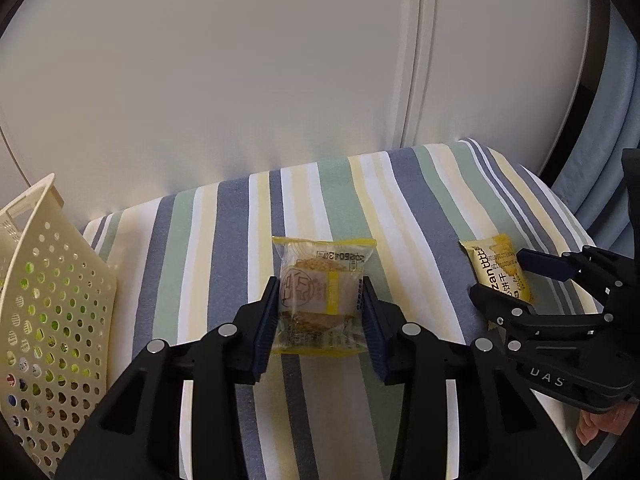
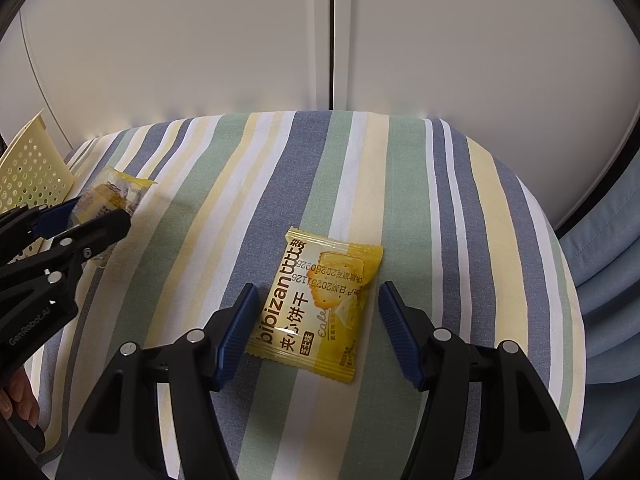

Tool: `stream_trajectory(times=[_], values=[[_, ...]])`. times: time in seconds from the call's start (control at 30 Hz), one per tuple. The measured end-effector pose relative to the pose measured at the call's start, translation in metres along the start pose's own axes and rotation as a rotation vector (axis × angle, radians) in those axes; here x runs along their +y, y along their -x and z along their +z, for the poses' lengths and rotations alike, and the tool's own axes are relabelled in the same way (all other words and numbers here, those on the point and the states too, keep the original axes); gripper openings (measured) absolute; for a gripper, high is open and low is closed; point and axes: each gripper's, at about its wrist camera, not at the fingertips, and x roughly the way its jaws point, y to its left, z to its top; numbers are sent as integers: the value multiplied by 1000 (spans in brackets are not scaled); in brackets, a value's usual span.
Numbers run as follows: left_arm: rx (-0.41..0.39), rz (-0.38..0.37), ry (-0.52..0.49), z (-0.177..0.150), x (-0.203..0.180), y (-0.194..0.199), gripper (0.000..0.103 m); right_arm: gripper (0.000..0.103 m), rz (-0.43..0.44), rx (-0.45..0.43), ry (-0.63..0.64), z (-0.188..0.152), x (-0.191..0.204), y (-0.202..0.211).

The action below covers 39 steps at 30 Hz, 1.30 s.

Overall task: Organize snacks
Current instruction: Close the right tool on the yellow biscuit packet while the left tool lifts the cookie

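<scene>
A clear biscuit packet with yellow ends [image 1: 316, 280] lies on the striped cloth [image 1: 208, 264] between the fingers of my left gripper [image 1: 320, 300], whose blue pads press on both its sides. The right wrist view shows the same packet [image 2: 114, 192] at far left, in the left gripper [image 2: 96, 210]. A yellow bibizan biscuit packet [image 2: 320, 304] lies flat mid-cloth. My right gripper [image 2: 320, 308] stands open astride it, both pads apart from the wrapper. In the left wrist view that packet [image 1: 496, 268] sits at right, partly behind the right gripper [image 1: 500, 276].
A cream perforated basket [image 1: 52, 280] stands at the cloth's left edge, with several coloured items visible through its holes; its corner [image 2: 28, 172] shows in the right wrist view. White cabinet doors [image 2: 332, 40] rise behind. Blue fabric [image 2: 600, 280] hangs at right. A hand [image 2: 20, 400] holds the left gripper.
</scene>
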Motion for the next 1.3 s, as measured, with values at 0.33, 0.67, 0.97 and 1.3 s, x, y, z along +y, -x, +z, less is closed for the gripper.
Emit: stream_trajectory(times=[0.33,0.67,0.97,1.3], values=[[-73,34,-11,0,8,31,40,62,0,-1,0,0,0,0],[-190,80,-16,5,9,69,40,51,6,-13,-29,3,-3,1],[-230,66,-2,6,11,88,40,48,-4,-42,-66,5,-9,4],[-199,5,29,6,7,75,40,48,-11,-67,-119,7,-18,12]])
